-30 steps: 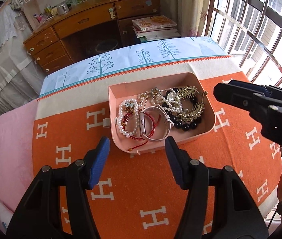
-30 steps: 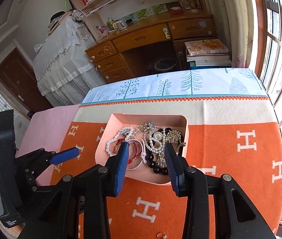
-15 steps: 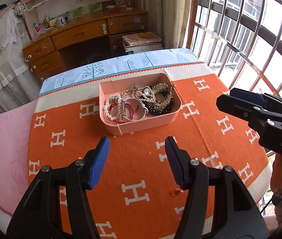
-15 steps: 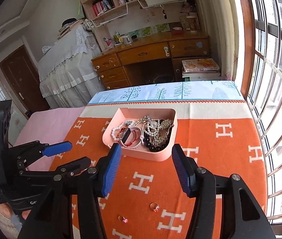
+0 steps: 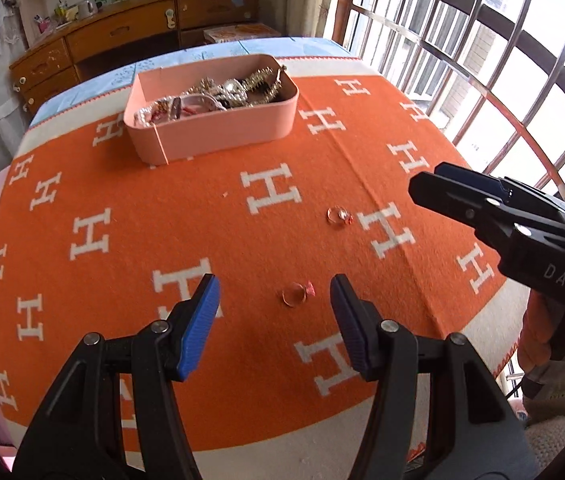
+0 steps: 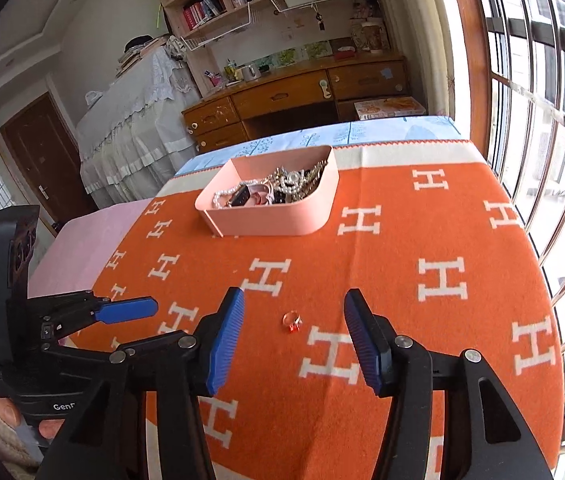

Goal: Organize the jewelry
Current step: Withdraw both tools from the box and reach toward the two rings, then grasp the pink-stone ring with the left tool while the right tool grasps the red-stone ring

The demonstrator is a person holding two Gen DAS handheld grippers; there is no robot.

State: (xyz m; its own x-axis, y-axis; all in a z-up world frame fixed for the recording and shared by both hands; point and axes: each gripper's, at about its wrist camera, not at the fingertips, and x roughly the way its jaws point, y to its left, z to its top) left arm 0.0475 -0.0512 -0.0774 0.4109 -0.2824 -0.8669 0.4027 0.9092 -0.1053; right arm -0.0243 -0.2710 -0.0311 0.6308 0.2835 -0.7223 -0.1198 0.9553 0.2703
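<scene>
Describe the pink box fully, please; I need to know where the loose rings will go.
The pink box is a shallow, open-topped tray with rounded corners and smooth, matte walls that look like plastic or card; a vertical seam shows near one front corner. It sits flat and upright on the orange blanket, toward its far edge. Inside lies a tangled heap of jewelry: white pearl strands, dark beads, gold-coloured pieces and something red. Neither gripper touches it; both are well short of it.
</scene>
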